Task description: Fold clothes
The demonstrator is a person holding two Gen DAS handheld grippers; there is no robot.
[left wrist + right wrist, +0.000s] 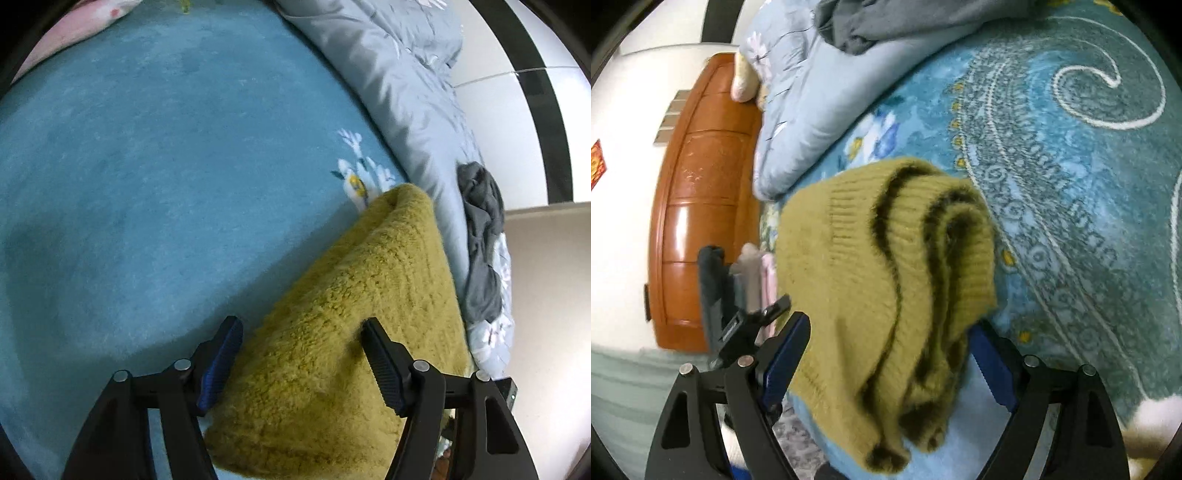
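Note:
A fuzzy mustard-yellow sweater (354, 314) lies folded on the blue bed blanket (155, 177). My left gripper (301, 343) is open, its jaws wide apart over the sweater's near edge, the right finger pressing into the fabric. In the right wrist view the same sweater (886, 280) is bunched in folds with its ribbed hem showing. My right gripper (886, 354) is open, its blue-padded jaws on either side of the bunched sweater. I cannot tell whether the pads touch it.
A pale blue-grey quilt (399, 81) runs along the bed's far side with a grey garment (484, 236) on it. A wooden headboard (701, 192) stands at the left of the right wrist view. A pink pillow (74, 26) lies at top left.

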